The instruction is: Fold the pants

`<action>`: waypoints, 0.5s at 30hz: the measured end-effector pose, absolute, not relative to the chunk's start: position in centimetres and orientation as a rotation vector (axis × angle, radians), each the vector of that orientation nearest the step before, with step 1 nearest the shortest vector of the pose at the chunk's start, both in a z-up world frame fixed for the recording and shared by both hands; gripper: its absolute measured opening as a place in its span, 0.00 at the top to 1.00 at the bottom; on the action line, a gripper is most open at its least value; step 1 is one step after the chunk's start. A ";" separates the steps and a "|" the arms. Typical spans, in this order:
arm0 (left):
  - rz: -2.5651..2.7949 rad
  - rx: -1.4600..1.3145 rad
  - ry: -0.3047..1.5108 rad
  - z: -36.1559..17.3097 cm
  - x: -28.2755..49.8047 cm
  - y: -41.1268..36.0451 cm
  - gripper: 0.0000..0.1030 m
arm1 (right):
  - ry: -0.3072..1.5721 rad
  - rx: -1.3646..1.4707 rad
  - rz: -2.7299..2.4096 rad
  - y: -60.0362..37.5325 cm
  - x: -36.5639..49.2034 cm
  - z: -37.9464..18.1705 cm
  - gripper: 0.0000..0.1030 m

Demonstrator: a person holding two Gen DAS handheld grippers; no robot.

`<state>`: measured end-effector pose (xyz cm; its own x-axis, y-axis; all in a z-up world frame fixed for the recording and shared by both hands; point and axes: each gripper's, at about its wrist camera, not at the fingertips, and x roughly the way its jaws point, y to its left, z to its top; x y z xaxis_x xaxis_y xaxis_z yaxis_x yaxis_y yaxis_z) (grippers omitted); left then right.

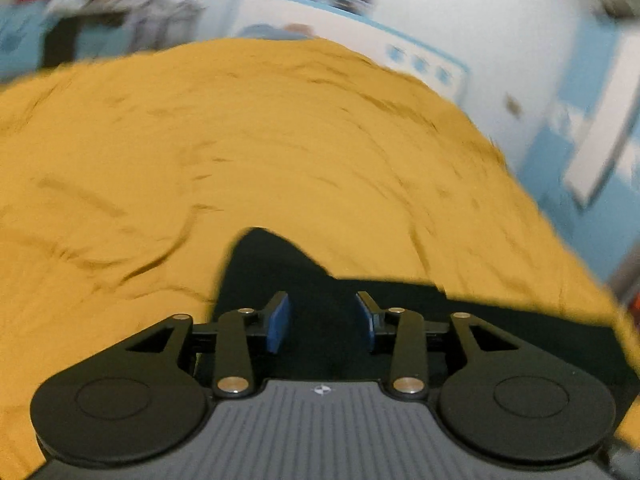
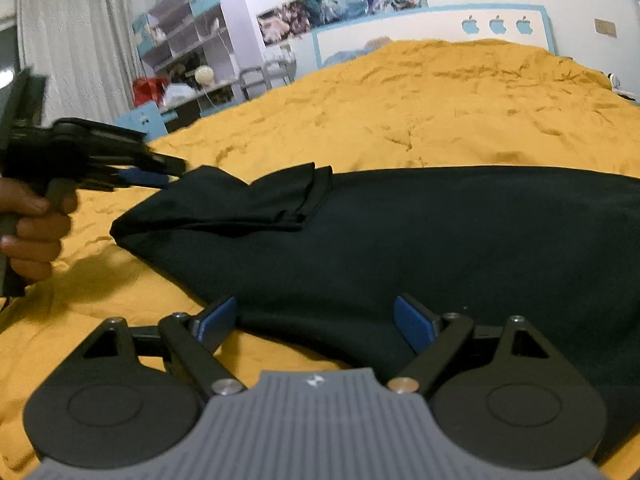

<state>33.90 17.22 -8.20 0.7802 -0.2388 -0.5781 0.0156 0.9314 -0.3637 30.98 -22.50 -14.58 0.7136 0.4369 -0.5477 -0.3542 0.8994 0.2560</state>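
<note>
Right wrist view: black pants lie across the yellow bedspread, hem folded back at left. Right gripper spread, empty, over near edge. Left gripper part-spread, nothing btwn pads.

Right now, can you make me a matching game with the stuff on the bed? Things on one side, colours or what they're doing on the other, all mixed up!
Things:
1. pants
2. bedspread
3. right gripper
4. curtain

Matches:
A. mustard yellow and wrinkled
B. white, hanging at the far left
C. black, lying on the bed with one end folded over
D. jaws wide apart, holding nothing

Pairs: 1-C, 2-A, 3-D, 4-B
</note>
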 end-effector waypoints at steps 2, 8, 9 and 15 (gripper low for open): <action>-0.117 -0.451 0.656 -8.2 33.7 19.6 0.57 | 0.619 0.132 0.421 -22.0 31.1 -13.2 0.21; -0.034 -0.567 0.713 -9.7 34.2 23.1 0.57 | 0.720 0.340 0.399 -20.3 34.6 -11.0 0.21; -0.041 -0.588 0.725 -9.8 34.3 23.4 0.57 | 0.762 0.390 0.385 -19.9 35.6 -11.1 0.27; -0.077 -0.602 0.764 -10.6 34.7 23.2 0.54 | 0.907 0.748 0.282 -19.4 40.6 -13.4 0.48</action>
<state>34.71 23.24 -10.60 0.7279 -0.2775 -0.6270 -0.1467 0.8302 -0.5378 40.62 -19.40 -13.45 0.6010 0.5180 -0.6087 0.0821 0.7176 0.6916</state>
